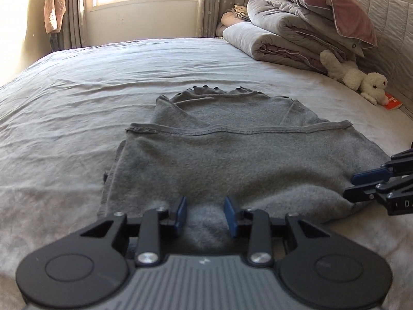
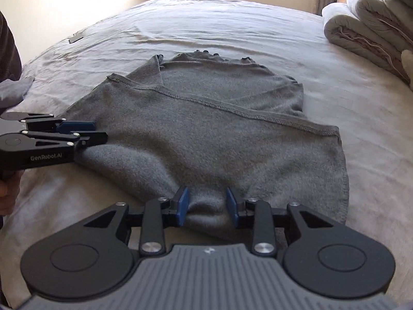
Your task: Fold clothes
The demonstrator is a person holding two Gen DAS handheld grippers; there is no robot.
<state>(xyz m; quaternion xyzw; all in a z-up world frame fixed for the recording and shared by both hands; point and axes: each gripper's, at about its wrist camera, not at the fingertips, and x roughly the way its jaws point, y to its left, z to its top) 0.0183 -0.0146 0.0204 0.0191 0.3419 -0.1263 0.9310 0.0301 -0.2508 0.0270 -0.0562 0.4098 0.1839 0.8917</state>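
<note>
The grey knit top (image 1: 232, 152) lies on the bed (image 1: 77, 82), its lower half already folded up ahead of the fingers. The left gripper (image 1: 205, 215) and right gripper (image 2: 207, 206) stand partly open astride the near fold, gripping nothing. Judging by its width, further folds remain.

Fuzzy matt grey knit garment (image 1: 232, 155) on creased cotton-like bedsheet (image 1: 77, 82)

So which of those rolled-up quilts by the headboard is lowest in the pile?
The pale grey rolled quilt nearest the window, lying directly on the bed sheet. The bulkier grey quilt sits higher, under the mauve pillow.
</note>
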